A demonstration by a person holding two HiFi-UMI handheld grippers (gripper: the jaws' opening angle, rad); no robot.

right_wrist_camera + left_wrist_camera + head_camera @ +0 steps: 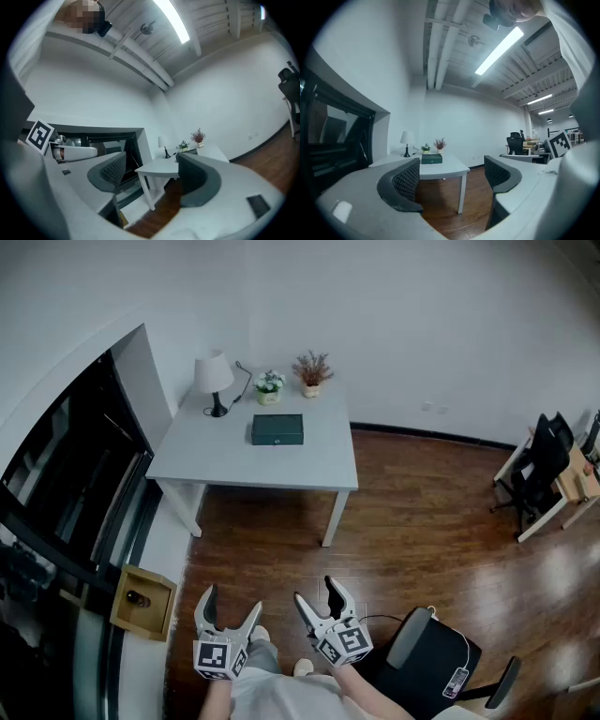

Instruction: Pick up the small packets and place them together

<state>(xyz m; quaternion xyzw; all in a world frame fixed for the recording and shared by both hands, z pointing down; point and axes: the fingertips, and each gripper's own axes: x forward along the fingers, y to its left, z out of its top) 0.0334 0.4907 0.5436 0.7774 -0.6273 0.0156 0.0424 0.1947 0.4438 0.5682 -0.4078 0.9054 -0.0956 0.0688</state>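
A white table (216, 465) stands on the wood floor (422, 521) with its far edge at the wall. Along that edge, left to right, are a lamp (213, 374), a flowering pot (269, 388) and a pot of dried sprigs (312, 376). A dark green box (277, 429) lies just in front of the pots.

place: office | evidence: white desk (234, 460), swivel chair (427, 662), ceiling strip light (499, 49)
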